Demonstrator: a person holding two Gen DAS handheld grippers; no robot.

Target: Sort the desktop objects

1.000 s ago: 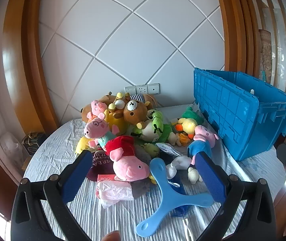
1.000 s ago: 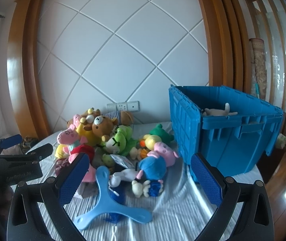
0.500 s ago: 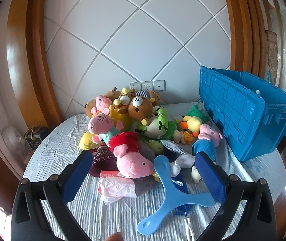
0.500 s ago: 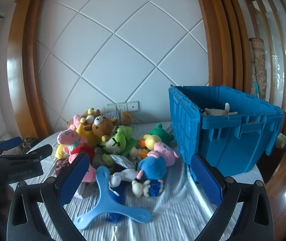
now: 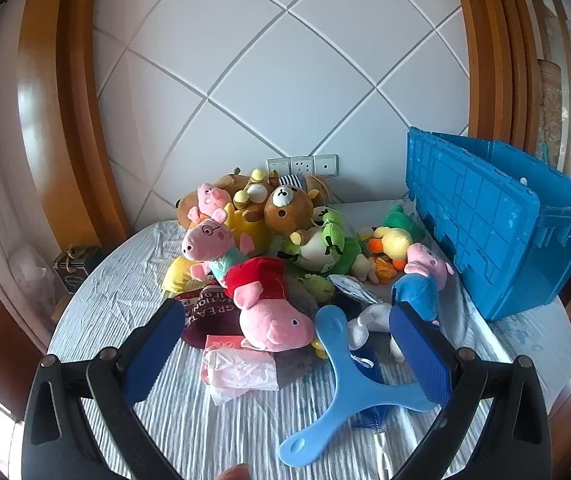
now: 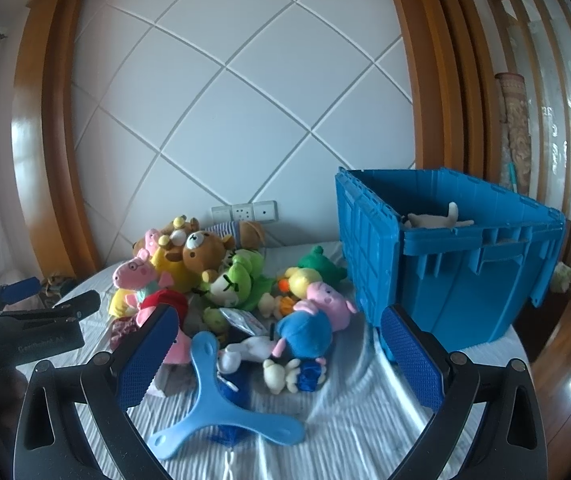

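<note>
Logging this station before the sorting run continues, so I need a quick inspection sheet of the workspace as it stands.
Surface: round table under wrinkled white cloth.
Job's things: plush toy pile; light blue boomerang; blue crate holding a white plush.
Clutter: crumpled plastic bag.
Grippers: left gripper and right gripper both open, empty.
Cables: nothing seen.
Surroundings: quilted wall panel, wall sockets.

toy pile [image 5: 285,256] on table [image 5: 125,280] | crate [image 5: 497,220] right of pile
</note>
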